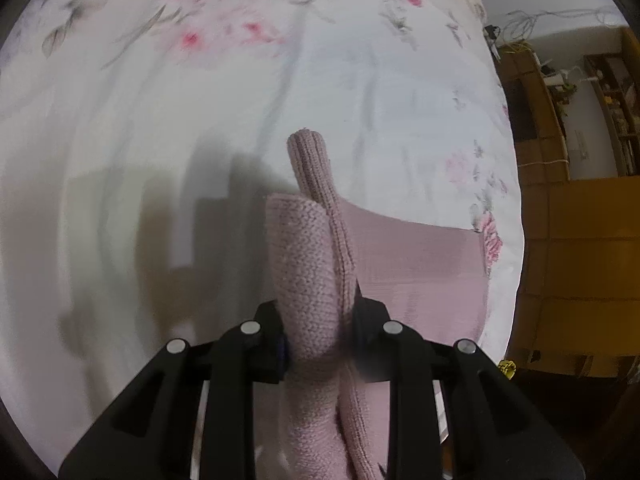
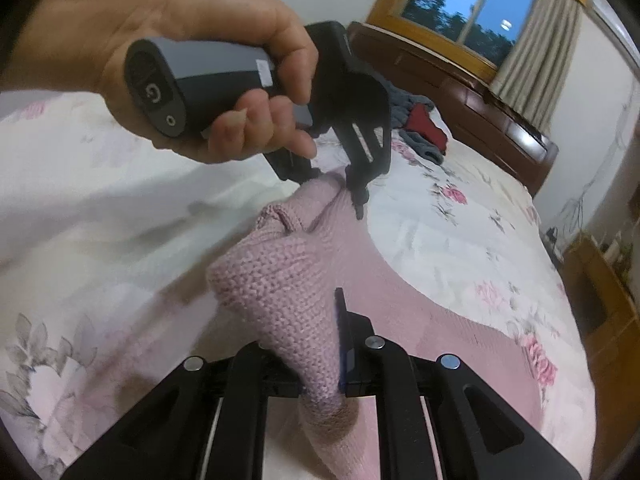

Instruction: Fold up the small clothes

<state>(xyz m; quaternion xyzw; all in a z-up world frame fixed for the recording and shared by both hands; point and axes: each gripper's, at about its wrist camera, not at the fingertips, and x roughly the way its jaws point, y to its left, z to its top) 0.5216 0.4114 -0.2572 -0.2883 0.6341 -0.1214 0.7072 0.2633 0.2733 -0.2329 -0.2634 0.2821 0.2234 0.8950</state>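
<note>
- Floral bedding covers the bed (image 2: 460, 240) that carries the work, with a wooden headboard (image 2: 460, 80) and a window (image 2: 468, 4) at the far side.
- Left gripper (image 1: 316, 336): its fingers are closed on a bunched ribbed edge of the pink knit garment (image 1: 304, 264), lifting it off the bed.
- Right gripper (image 2: 322, 376): its fingers pinch another fold of the same knit, held raised.
- In the right wrist view, a hand (image 2: 192, 52) holds the left gripper at the garment's far end.
- Most of the garment lies flat on the bed to the right; the fold looks just begun, with the lifted edge not yet laid over.
- A heap of grey and red clothes (image 2: 420, 128) sits far off near the headboard, well apart; nothing blocks the fold.
</note>
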